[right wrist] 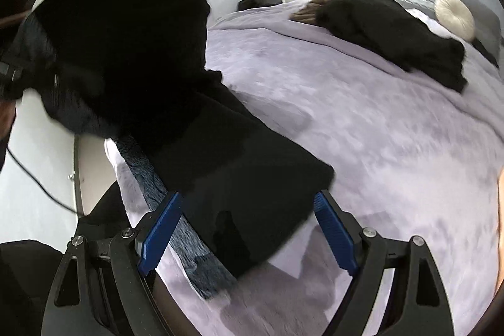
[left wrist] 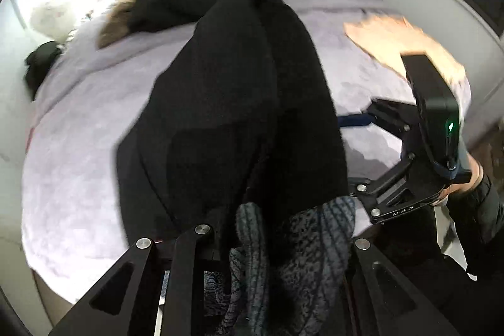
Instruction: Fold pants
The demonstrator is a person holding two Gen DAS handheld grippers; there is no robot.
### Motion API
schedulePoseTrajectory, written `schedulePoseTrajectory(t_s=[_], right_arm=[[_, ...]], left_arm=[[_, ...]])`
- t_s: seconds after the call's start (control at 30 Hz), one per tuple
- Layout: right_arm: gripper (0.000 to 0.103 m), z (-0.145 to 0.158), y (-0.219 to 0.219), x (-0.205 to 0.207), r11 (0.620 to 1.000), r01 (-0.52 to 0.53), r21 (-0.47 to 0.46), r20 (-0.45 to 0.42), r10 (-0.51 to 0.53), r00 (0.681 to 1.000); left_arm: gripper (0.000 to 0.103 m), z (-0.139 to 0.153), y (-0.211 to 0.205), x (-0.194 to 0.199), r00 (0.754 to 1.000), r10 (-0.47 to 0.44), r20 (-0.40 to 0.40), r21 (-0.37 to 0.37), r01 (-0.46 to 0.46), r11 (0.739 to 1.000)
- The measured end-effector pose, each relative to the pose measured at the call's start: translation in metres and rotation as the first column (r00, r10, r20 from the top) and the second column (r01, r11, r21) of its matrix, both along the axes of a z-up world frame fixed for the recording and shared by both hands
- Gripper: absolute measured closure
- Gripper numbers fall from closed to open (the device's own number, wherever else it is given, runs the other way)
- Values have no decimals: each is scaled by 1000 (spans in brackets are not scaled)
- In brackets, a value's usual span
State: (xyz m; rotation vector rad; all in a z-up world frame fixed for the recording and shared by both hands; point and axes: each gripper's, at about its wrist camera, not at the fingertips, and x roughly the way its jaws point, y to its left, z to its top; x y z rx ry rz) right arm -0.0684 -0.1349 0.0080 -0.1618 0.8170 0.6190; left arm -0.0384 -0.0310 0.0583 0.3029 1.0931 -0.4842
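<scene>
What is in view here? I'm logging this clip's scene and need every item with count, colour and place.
pants: 1, black with a grey patterned waistband, draped from the left gripper down onto the bed
bedspread: 1, pale lilac, covering the bed
jacket: 1, black with brown fur trim, lying at the far end of the bed
round cushion: 1, cream, beyond the jacket
white soft thing: 1, beside the bed; too blurred to name
dark bundle: 1, black, beside the bed; unclear what
left gripper: 1, black, pants bunched between its fingers
right gripper: 1, black with blue pads, open over the pants' near end
right hand: 1, holding the right gripper
</scene>
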Motion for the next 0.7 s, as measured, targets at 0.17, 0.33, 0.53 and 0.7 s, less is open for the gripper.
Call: schedulePoseTrajectory(t_s=[0.17, 0.33, 0.53, 0.7], right_arm=[[15, -23, -28, -5, 998, 62, 18, -30, -62, 998], [15, -39, -43, -12, 994, 110, -6, -39, -111, 993], [15, -33, -63, -12, 983, 176, 50, -37, -174, 984], [13, -22, -78, -10, 947, 202, 248, -94, -184, 978]], left_arm=[[83, -84, -35, 19, 992, 29, -121, 84, -19, 996], [65, -92, -42, 24, 990, 34, -136, 2, -34, 999], [53, -68, -19, 8, 987, 12, -163, -192, -44, 980], [24, -41, 8, -14, 992, 17, -126, -352, -61, 934]])
